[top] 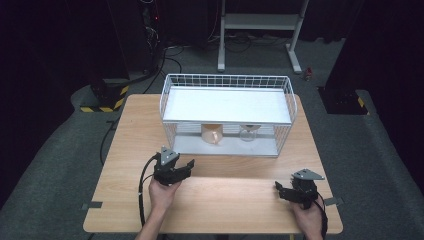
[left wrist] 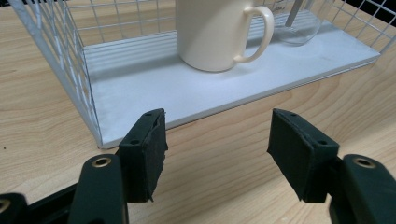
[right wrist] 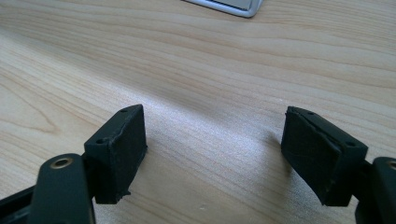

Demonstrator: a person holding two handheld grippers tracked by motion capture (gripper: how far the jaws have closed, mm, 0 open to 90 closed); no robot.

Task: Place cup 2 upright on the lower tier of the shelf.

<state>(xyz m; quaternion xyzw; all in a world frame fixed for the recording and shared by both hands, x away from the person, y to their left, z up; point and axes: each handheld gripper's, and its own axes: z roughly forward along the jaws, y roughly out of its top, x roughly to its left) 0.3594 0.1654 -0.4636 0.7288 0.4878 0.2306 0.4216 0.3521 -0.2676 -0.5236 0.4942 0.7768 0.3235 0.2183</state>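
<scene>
A cream glazed ceramic mug (left wrist: 212, 32) with a looped handle is seen upright on the lower shelf of the white wire rack (left wrist: 56, 60), just beside a clear glass vessel (left wrist: 299, 25). It is judged stiff, fairly heavy, slippery and breakable; the handle (turned toward the glass) or the wall would be gripped. The left gripper (left wrist: 217, 149) is aimed at it, jaws apart and empty. The right gripper (right wrist: 215, 154) is held spread over the wooden table (right wrist: 210, 60), holding nothing.
</scene>
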